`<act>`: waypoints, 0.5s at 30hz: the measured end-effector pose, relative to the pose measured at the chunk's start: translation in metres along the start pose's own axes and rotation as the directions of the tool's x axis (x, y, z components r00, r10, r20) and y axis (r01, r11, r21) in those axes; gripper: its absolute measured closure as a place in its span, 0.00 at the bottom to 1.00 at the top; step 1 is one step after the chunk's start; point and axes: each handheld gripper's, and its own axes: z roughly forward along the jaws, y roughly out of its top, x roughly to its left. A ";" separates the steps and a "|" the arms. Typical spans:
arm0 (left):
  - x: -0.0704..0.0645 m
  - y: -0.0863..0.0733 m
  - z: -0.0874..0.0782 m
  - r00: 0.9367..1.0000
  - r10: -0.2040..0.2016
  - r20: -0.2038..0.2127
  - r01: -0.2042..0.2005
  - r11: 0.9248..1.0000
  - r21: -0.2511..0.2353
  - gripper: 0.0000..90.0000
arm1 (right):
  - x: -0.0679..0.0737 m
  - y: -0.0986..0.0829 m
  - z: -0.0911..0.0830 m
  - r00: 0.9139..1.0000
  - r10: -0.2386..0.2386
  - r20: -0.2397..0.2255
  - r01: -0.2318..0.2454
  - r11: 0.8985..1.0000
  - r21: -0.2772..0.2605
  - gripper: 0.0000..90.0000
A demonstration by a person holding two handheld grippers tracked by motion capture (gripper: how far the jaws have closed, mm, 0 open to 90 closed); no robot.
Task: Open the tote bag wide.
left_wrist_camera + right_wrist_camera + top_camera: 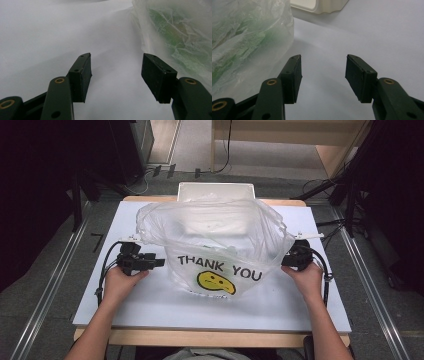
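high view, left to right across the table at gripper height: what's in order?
left gripper → plastic bag printed THANK YOU → right gripper, all on the white table. Both grippers sit beside the bag with jaws apart, holding nothing.

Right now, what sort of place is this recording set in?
Likely a lab or workshop recording station, not a home: a white board on a wooden table, loose cables on the grey floor, and dark equipment stands at the sides.
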 end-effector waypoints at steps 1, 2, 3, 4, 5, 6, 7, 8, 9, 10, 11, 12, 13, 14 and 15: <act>0.000 0.000 0.000 1.000 0.004 -0.004 -0.004 1.000 0.001 0.47 | 0.000 0.000 0.000 1.000 -0.003 -0.002 0.003 1.000 -0.002 0.54; 0.001 0.000 0.000 1.000 0.007 -0.003 -0.007 1.000 0.004 0.47 | 0.000 0.000 0.000 1.000 -0.004 -0.002 0.004 1.000 -0.003 0.54; 0.001 0.000 0.000 1.000 0.008 -0.003 -0.008 1.000 0.004 0.47 | -0.001 0.000 0.000 1.000 -0.003 -0.012 0.003 1.000 -0.005 0.54; 0.001 0.000 0.000 1.000 0.010 0.000 -0.010 1.000 0.008 0.47 | -0.001 0.000 0.000 1.000 -0.003 -0.012 0.003 1.000 -0.005 0.54; 0.001 0.000 -0.001 1.000 0.015 0.000 -0.015 1.000 0.011 0.47 | -0.001 0.000 -0.001 1.000 -0.002 -0.015 0.002 1.000 -0.005 0.55; 0.002 0.001 -0.002 1.000 0.019 0.005 -0.019 1.000 0.016 0.48 | -0.001 0.000 -0.001 1.000 0.002 -0.029 -0.002 1.000 -0.003 0.55; 0.002 0.002 -0.003 1.000 0.019 0.012 -0.019 1.000 0.016 0.48 | -0.003 0.001 -0.002 0.999 0.010 -0.051 -0.010 1.000 -0.001 0.56; 0.002 0.004 -0.005 1.000 0.019 0.021 -0.019 1.000 0.015 0.48 | -0.004 0.002 -0.004 0.998 0.021 -0.060 -0.021 1.000 0.001 0.58; 0.002 0.007 -0.008 0.999 0.023 0.023 -0.024 0.999 0.023 0.49 | -0.004 0.004 -0.006 0.998 0.021 -0.066 -0.021 1.000 0.001 0.58; 0.002 0.010 -0.011 0.999 0.030 0.027 -0.031 0.999 0.022 0.49 | -0.005 0.006 -0.009 0.998 0.016 -0.066 -0.016 1.000 -0.006 0.58; 0.002 0.014 -0.014 0.999 0.033 0.039 -0.034 0.999 0.022 0.49 | -0.006 0.009 -0.012 0.998 0.009 -0.066 -0.010 1.000 -0.021 0.58; 0.001 0.019 -0.018 0.997 0.025 0.067 -0.025 1.000 0.007 0.50 | -0.006 0.012 -0.015 0.997 0.008 -0.076 -0.010 1.000 -0.029 0.58; 0.000 0.022 -0.021 0.997 0.032 0.074 -0.032 0.999 -0.002 0.51 | -0.008 0.016 -0.020 0.995 -0.002 -0.102 -0.001 0.999 -0.033 0.59; -0.002 0.031 -0.026 0.996 0.067 0.062 -0.067 0.998 -0.003 0.51 | -0.009 0.024 -0.030 0.992 -0.023 -0.125 0.016 0.998 -0.053 0.60; -0.002 0.031 -0.026 0.996 0.067 0.062 -0.067 0.998 -0.003 0.52 | -0.009 0.024 -0.030 0.992 -0.023 -0.125 0.016 0.998 -0.053 0.60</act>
